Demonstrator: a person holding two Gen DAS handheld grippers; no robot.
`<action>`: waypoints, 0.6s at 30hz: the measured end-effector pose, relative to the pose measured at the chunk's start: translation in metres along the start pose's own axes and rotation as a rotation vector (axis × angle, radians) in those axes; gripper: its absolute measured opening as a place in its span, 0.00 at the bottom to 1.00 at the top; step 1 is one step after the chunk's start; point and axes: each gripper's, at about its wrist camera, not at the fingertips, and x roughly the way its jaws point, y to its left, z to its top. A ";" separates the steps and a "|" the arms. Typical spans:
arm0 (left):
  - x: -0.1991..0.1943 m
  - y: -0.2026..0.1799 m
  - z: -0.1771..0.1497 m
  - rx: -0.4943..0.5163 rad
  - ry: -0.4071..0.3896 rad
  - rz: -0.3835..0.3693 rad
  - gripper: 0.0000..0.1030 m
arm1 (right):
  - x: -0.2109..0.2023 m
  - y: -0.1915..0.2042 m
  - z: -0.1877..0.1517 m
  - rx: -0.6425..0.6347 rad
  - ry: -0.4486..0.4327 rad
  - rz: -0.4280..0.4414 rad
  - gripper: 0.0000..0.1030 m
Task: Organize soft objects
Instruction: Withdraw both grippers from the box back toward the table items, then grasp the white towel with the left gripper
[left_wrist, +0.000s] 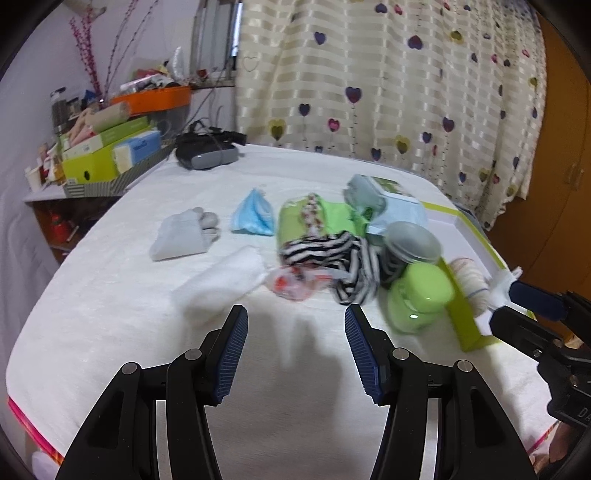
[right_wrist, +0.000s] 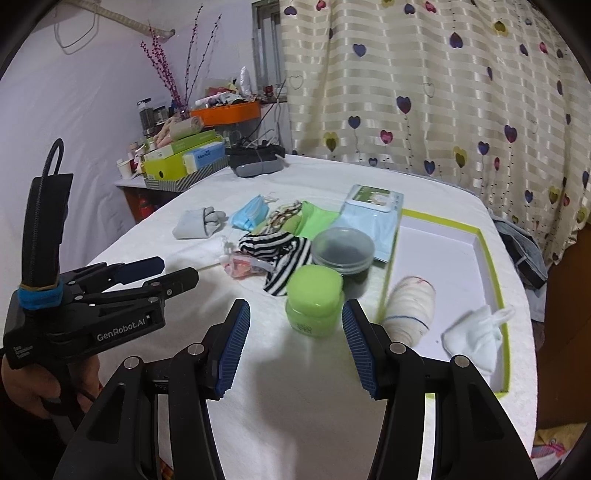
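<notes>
Both your left hand-held gripper (left_wrist: 295, 350) and right hand-held gripper (right_wrist: 295, 347) are spread and empty. Reach for the striped cloth (right_wrist: 277, 254) mid-worktop (right_wrist: 295, 406) and you could knock over the green jar (right_wrist: 314, 306) just beside it. Blur hides what the red-and-white packet (left_wrist: 291, 282) is, and the box (right_wrist: 495, 266) at right is partly cut off.

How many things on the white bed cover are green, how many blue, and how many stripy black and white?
Green: 2, the green jar and the green cloth.
Blue: 2, the blue face mask and the blue wipes pack.
Black and white stripes: 1, the striped cloth.
Total: 5.
</notes>
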 end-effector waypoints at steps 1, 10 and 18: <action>0.002 0.005 0.001 -0.005 0.000 0.009 0.53 | 0.003 0.002 0.001 -0.005 0.003 0.003 0.52; 0.021 0.058 0.010 -0.072 0.007 0.067 0.59 | 0.028 0.021 0.013 -0.046 0.027 0.042 0.52; 0.052 0.072 0.020 -0.035 0.040 0.042 0.63 | 0.046 0.032 0.023 -0.076 0.044 0.070 0.52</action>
